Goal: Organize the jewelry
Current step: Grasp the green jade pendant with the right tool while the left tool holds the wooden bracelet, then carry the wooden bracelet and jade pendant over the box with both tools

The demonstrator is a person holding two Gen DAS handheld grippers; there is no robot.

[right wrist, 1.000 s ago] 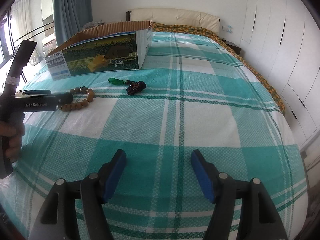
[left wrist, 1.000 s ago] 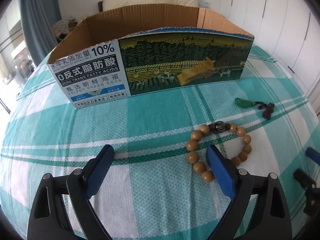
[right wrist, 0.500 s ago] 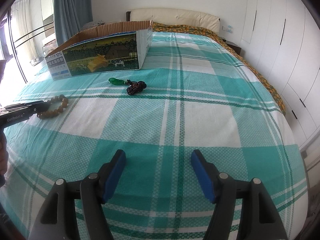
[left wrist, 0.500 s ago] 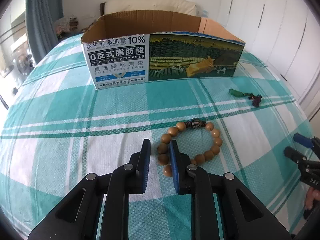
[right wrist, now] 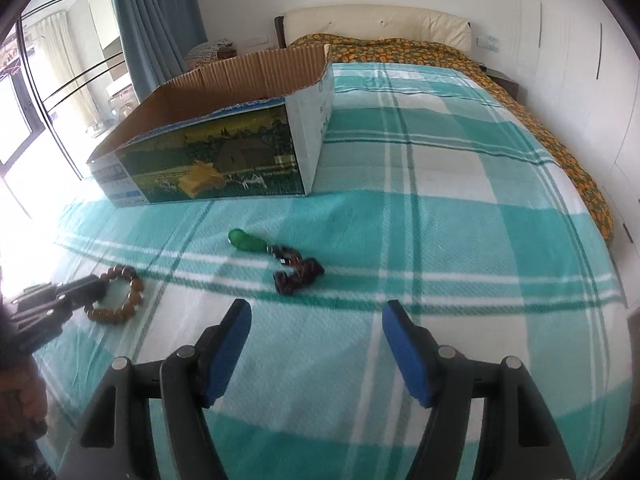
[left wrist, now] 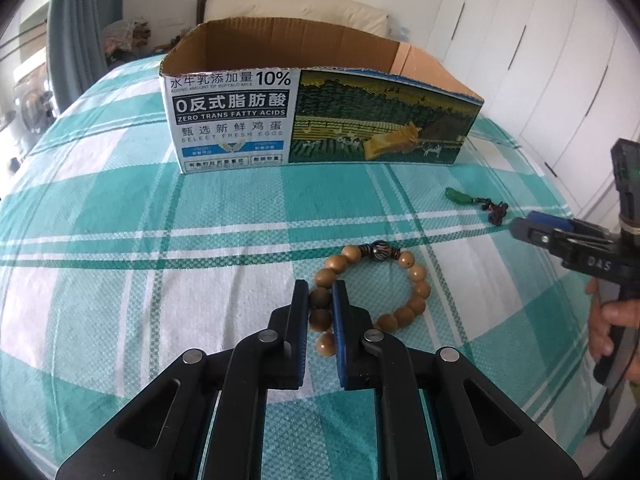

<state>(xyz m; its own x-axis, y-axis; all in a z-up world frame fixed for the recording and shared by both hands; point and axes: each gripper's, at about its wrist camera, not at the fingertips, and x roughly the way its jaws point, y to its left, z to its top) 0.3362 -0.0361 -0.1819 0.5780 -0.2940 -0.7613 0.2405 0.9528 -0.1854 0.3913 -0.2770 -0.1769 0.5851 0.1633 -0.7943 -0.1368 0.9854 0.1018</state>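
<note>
A wooden bead bracelet point(left wrist: 414, 272) with one dark striped bead lies on the teal checked bedspread. My left gripper point(left wrist: 320, 286) is shut on the beads of its left side. A green pendant point(left wrist: 458, 196) on a dark knotted cord point(left wrist: 496, 212) lies further right. In the right wrist view the pendant point(right wrist: 244, 240) and its cord point(right wrist: 296, 272) lie just ahead of my right gripper point(right wrist: 316, 316), which is open with only the bedspread between its fingers. The bracelet point(right wrist: 128, 280) and left gripper point(right wrist: 88, 288) show at the left there.
An open cardboard box point(left wrist: 320, 120) with printed sides stands on the bed beyond the jewelry. A person's hand point(left wrist: 612, 312) holds the right gripper's handle at the right edge. White wardrobe doors line the right; a window and curtain are on the left.
The left gripper's jaws came together on the bracelet's left side. The right gripper moved forward, so the pendant and box now look much closer.
</note>
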